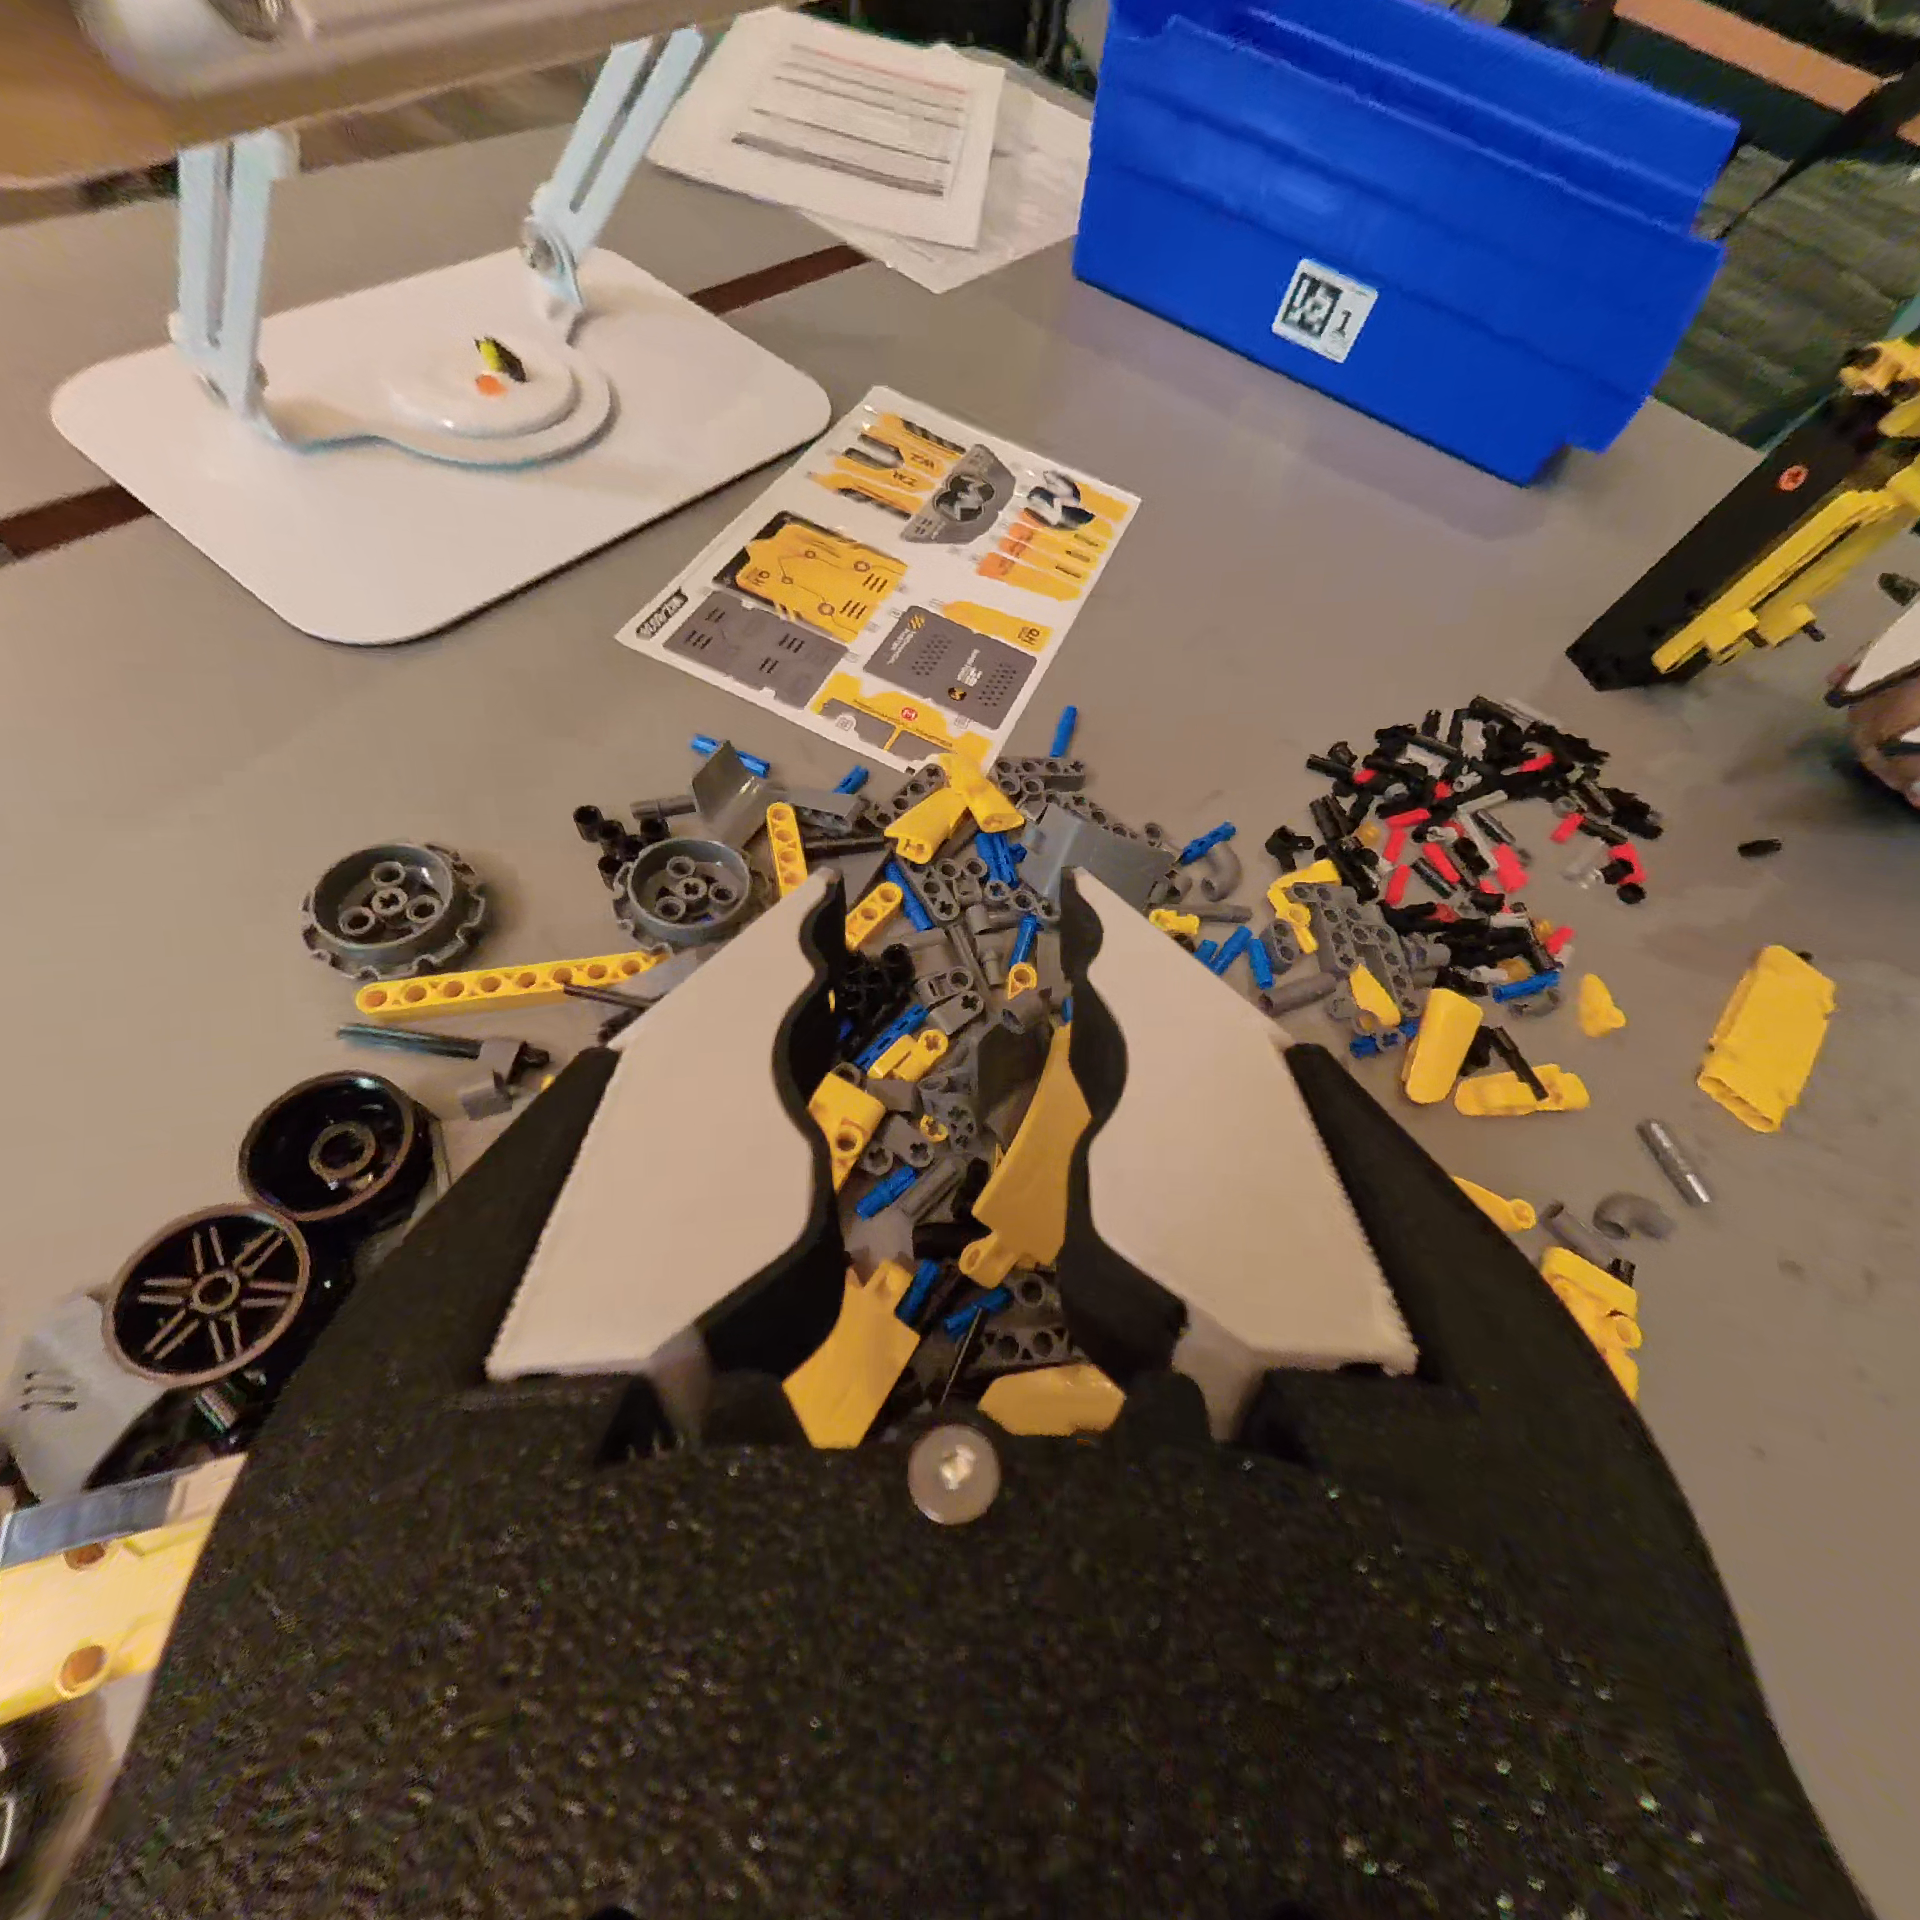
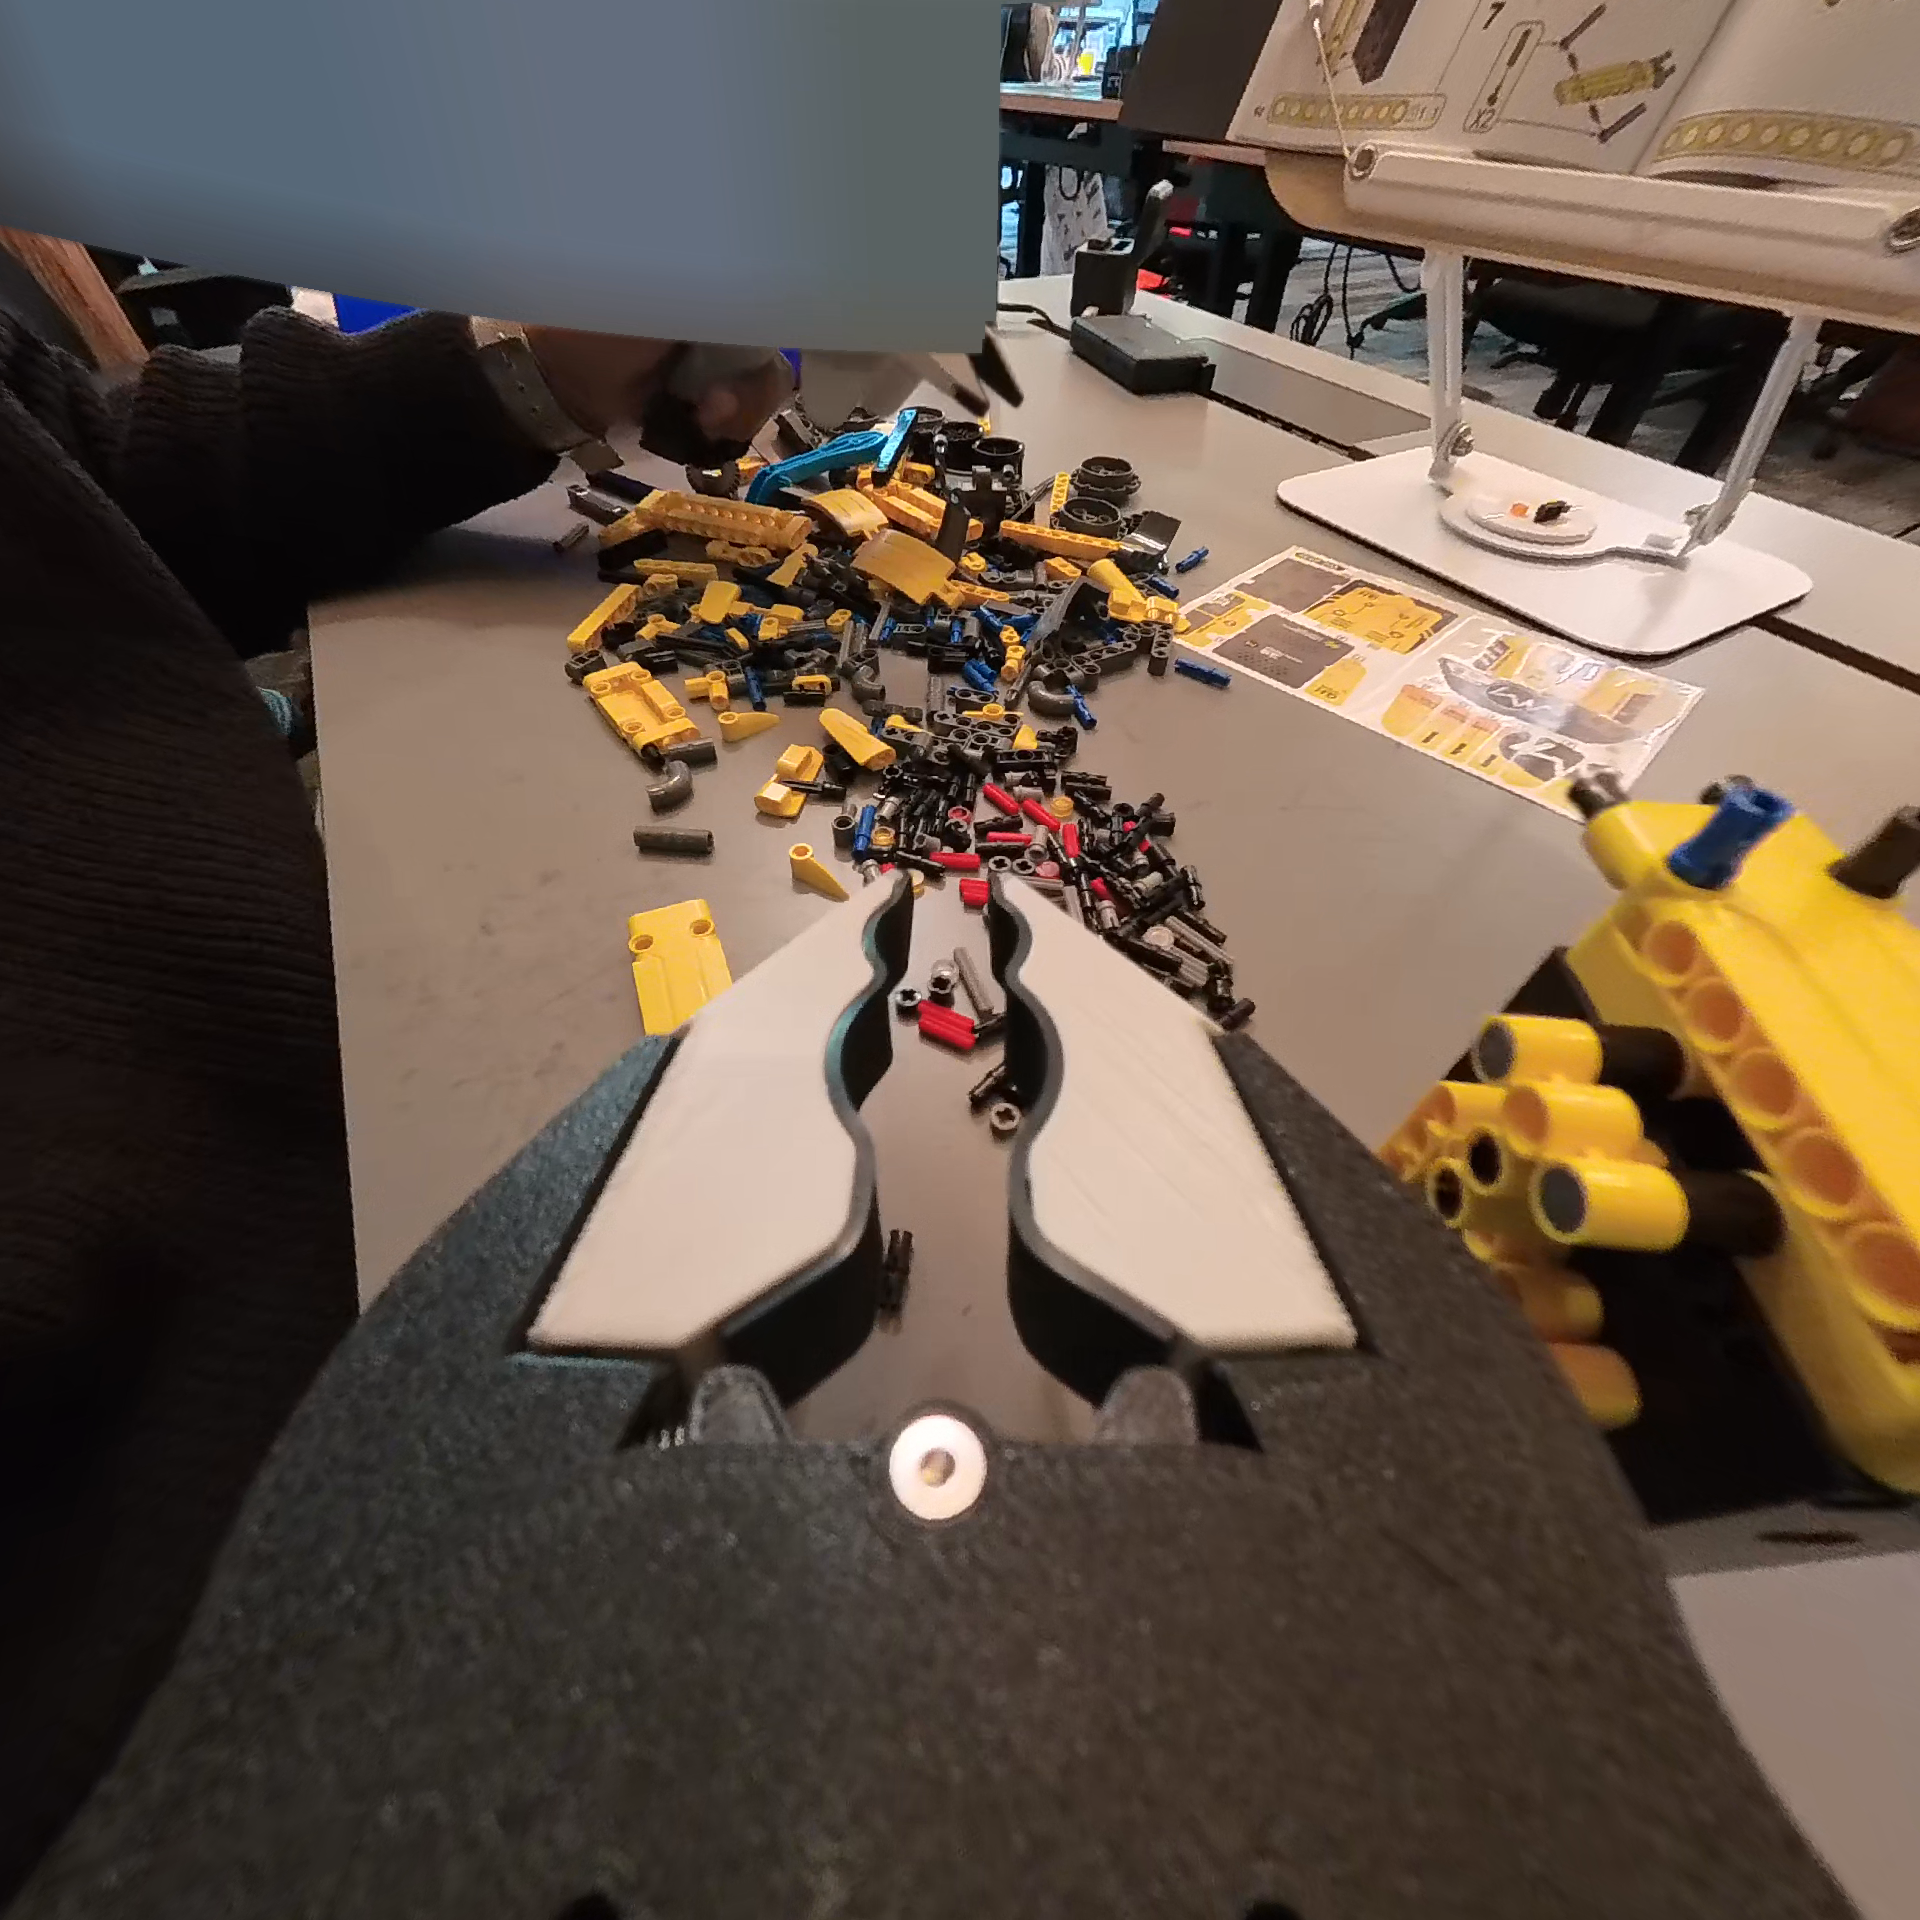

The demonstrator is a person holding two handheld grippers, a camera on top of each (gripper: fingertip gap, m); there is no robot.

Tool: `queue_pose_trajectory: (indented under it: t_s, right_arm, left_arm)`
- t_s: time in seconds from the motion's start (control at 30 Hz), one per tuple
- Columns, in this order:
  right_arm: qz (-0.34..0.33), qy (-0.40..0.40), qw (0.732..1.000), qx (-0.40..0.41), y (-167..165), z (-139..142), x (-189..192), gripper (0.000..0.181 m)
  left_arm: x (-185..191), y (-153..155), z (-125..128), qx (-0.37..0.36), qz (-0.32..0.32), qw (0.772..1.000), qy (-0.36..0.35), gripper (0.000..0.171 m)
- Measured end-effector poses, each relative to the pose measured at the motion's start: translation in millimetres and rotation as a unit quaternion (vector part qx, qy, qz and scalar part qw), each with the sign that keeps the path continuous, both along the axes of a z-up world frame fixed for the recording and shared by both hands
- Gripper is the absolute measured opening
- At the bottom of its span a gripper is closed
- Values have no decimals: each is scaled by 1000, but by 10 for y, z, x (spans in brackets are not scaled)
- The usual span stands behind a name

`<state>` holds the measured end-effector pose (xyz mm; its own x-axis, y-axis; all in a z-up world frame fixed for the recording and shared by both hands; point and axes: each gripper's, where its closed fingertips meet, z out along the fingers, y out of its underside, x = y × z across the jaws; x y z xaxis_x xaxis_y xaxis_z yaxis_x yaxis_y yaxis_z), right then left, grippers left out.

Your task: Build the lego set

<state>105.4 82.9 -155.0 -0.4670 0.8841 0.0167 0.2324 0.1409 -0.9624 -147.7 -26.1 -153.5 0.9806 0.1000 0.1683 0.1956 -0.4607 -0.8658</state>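
The left gripper (image 1: 951, 883) hangs over the mixed pile (image 1: 966, 1039) of yellow, grey, blue and black building parts on the grey table (image 1: 312, 748). Its jaws are spread apart and grasp nothing; the pile shows through the gap between them. Two grey hubs (image 1: 393, 909) lie left of the pile, with a yellow beam (image 1: 509, 979) just below them. Two black wheels (image 1: 332, 1148) lie nearer the camera on the left. A sticker sheet (image 1: 883, 582) lies beyond the pile. A white stand (image 1: 416, 457) sits far left, a blue bin (image 1: 1382, 229) far right, and papers (image 1: 862, 125) lie between them at the back. A second pile, the pins (image 1: 1475, 831), black and red, lies right of the mixed pile. A yellow panel (image 1: 1766, 1034) lies apart at the right.

The right gripper (image 2: 951, 883) hangs low over the near edge of the pins (image 2: 1049, 842). Its jaws are parted with a narrow gap and grasp nothing. A red pin (image 2: 945, 1027) and a few small black and grey pieces lie on the table between the fingers. A yellow-and-black assembly (image 2: 1714, 1122) stands just right of this gripper. A yellow panel (image 2: 681, 961) lies just left of it. A dark sleeve (image 2: 156, 831) fills the left edge. An open booklet (image 2: 1558, 73) rests on the stand (image 2: 1558, 561).
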Motion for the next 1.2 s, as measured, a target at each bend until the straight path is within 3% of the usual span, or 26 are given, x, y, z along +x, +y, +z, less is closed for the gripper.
queue_pose_trajectory:
  t_s: [0.2, 0.4, 0.63, 0.7, 0.73, 0.8, 0.83, 0.97, 1.2]
  right_arm:
    - [-5, -3, 1000, 7, 7, -17, -11, 14]
    - [0, 0, 1000, -5, 9, 7, -1, 14]
    - [2, -3, 1000, -11, 12, 5, -5, 14]
    - [1, -2, 1000, -5, 5, 0, -4, 14]
    - [1, -3, 1000, -3, 2, -7, -6, 14]
    - [2, -6, 1000, -1, -3, -16, -9, 14]
    - [2, -6, 1000, -1, -3, -16, -8, 14]
    - [3, -5, 1000, -10, 7, -1, -7, 14]
    - [4, -6, 1000, 1, -10, -19, -7, 14]
  left_arm:
    - [-82, -113, -204, -49, 31, 998, -7, 42]
    - [160, -142, -221, -61, -52, 997, 9, 42]
    - [240, -85, -424, -91, -68, 994, 9, 41]
    - [289, -94, -473, -104, -81, 991, 4, 37]
    - [305, -100, -477, -107, -84, 991, 6, 25]
    - [332, -116, -464, -107, -95, 990, 16, 4]
    - [338, -124, -450, -106, -98, 989, 19, 2]
    - [288, -159, -323, -81, -94, 992, 5, 1]
    - [-157, -365, -39, -35, -3, 999, 27, 1]
